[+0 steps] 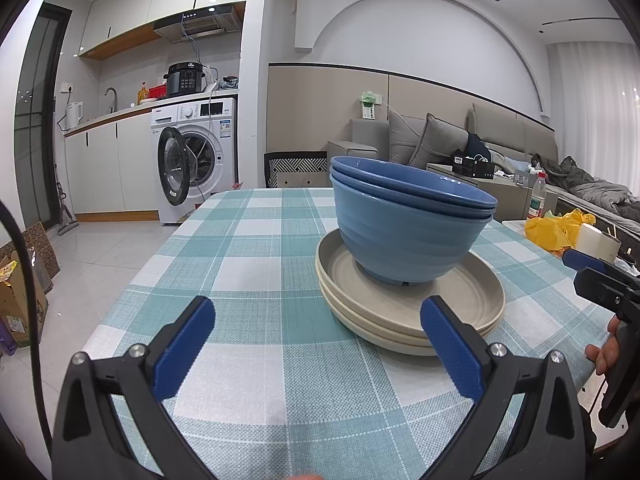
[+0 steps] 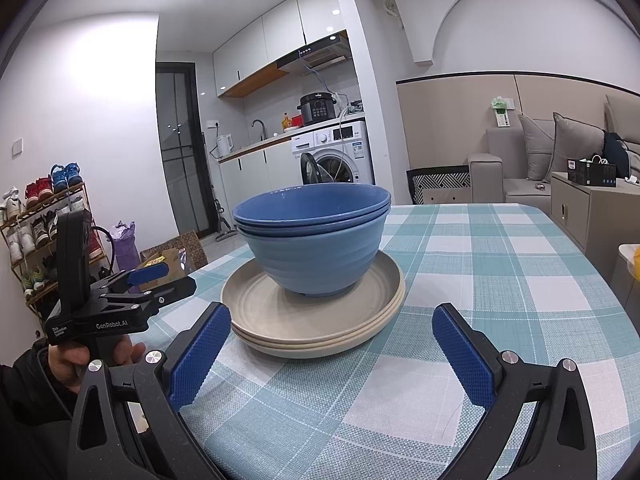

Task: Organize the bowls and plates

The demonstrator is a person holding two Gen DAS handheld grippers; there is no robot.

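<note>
A nested stack of blue bowls [image 1: 408, 220] sits on a stack of beige plates [image 1: 460, 312] on the checked tablecloth; both show in the right wrist view too, bowls [image 2: 316, 240] on plates [image 2: 256, 304]. My left gripper [image 1: 318, 320] is open and empty, just short of the plates, its right finger in front of the plate rim. My right gripper [image 2: 332, 328] is open and empty, close to the plates' near edge. The left gripper also appears at the left of the right wrist view [image 2: 152, 276].
The table [image 1: 240, 248] carries a teal and white checked cloth. A yellow bag [image 1: 556, 228], a bottle [image 1: 538, 196] and a white roll [image 1: 596, 240] stand beyond its right edge. A washing machine [image 1: 196, 160], sofa and shoe rack [image 2: 44, 232] lie further off.
</note>
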